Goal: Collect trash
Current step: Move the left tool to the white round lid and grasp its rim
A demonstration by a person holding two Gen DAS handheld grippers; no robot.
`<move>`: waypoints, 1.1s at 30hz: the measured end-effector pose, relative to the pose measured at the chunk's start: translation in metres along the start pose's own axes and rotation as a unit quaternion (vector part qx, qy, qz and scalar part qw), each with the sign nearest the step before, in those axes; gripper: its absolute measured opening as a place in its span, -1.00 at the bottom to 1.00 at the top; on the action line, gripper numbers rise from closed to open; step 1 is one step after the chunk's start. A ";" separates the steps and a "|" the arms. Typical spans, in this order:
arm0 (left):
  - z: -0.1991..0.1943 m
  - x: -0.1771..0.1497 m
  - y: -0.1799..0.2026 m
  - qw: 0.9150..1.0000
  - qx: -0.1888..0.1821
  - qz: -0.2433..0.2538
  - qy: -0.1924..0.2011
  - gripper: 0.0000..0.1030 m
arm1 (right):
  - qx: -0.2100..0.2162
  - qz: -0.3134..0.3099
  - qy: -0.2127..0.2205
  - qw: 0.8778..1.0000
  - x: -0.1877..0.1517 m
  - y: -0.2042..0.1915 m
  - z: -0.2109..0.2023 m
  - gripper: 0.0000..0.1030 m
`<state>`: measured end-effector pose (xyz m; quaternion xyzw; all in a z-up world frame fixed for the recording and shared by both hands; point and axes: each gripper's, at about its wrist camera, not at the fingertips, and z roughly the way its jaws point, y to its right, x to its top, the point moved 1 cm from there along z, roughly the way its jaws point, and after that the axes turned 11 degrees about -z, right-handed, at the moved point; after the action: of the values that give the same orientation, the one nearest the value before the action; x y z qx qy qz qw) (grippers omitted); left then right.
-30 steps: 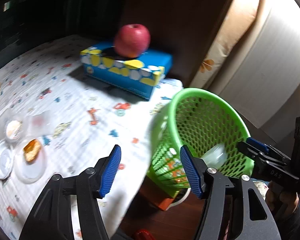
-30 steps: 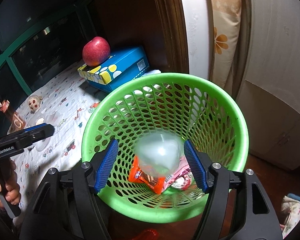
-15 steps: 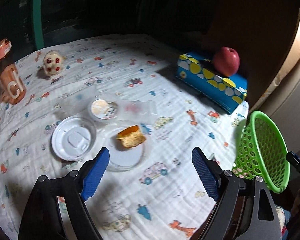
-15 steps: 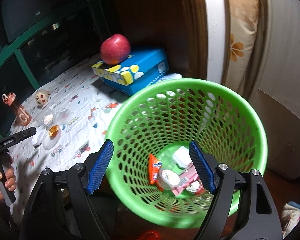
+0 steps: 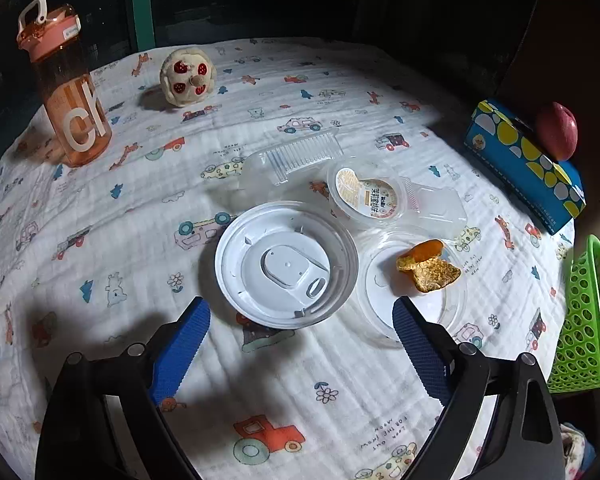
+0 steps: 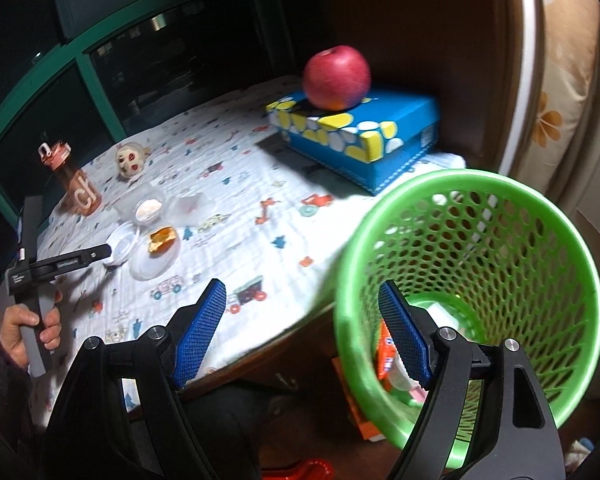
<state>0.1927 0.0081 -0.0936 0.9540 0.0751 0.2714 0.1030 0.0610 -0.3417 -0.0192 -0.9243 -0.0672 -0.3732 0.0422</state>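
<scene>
We see a round table covered with a white cloth (image 5: 112, 208) printed with small cars and animals. Near its middle lies a cluster of trash. A white plastic lid (image 5: 286, 264) sits upside down, its inner ribs and drinking tab facing up. Just to its right is a clear plastic lid (image 5: 412, 288) with an orange, crumbly scrap of food (image 5: 428, 264) resting on it. Behind these two sits a small clear cup (image 5: 366, 196) with a printed foil seal partly peeled back, and beside it a flat clear clamshell tray (image 5: 300, 158) with ribbed walls.

A green mesh wastebasket (image 6: 472, 292) stands off the table's right edge, lower than the tabletop. Inside, at the bottom, we make out an orange wrapper (image 6: 386, 350) and some pale packaging, blurred.

The left gripper (image 5: 300, 334) hovers low over the cloth with its blue-padded jaws spread wide and nothing between them; the white lid lies just ahead of the gap, not touched. In the right wrist view the person's hand (image 6: 30, 328) grips its handle.

The right gripper (image 6: 302, 330) is likewise spread wide and empty, held above the table's edge; its right pad overlaps the basket's near rim in view, though we cannot tell whether they touch.

Farther back stand an orange water bottle (image 5: 66, 88), a small round plush toy (image 5: 188, 76), and a blue tissue box (image 6: 358, 132) with a red apple (image 6: 336, 78) on top.
</scene>
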 end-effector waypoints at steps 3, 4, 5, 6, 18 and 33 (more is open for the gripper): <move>0.008 0.004 0.000 1.000 -0.004 0.001 -0.005 0.79 | 0.010 -0.008 -0.005 1.000 0.005 -0.013 0.008 0.52; 0.011 0.006 0.000 1.000 -0.005 0.003 -0.006 0.80 | 0.014 -0.011 -0.007 1.000 0.007 -0.017 0.011 0.52; 0.014 0.008 0.000 1.000 -0.005 0.004 -0.008 0.80 | 0.016 -0.013 -0.008 1.000 0.008 -0.020 0.013 0.52; 0.017 0.009 0.000 1.000 -0.005 0.006 -0.009 0.80 | 0.020 -0.016 -0.009 1.000 0.010 -0.024 0.016 0.52; 0.040 0.032 -0.003 1.000 -0.006 -0.004 -0.017 0.81 | 0.043 -0.038 -0.027 0.998 0.021 -0.054 0.043 0.52; 0.055 0.035 0.005 0.998 0.063 0.015 -0.024 0.81 | 0.055 -0.040 -0.036 0.997 0.022 -0.060 0.057 0.52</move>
<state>0.2517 0.0019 -0.1206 0.9658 0.0751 0.2449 0.0407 0.1064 -0.2727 -0.0427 -0.9299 -0.1263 -0.3372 0.0751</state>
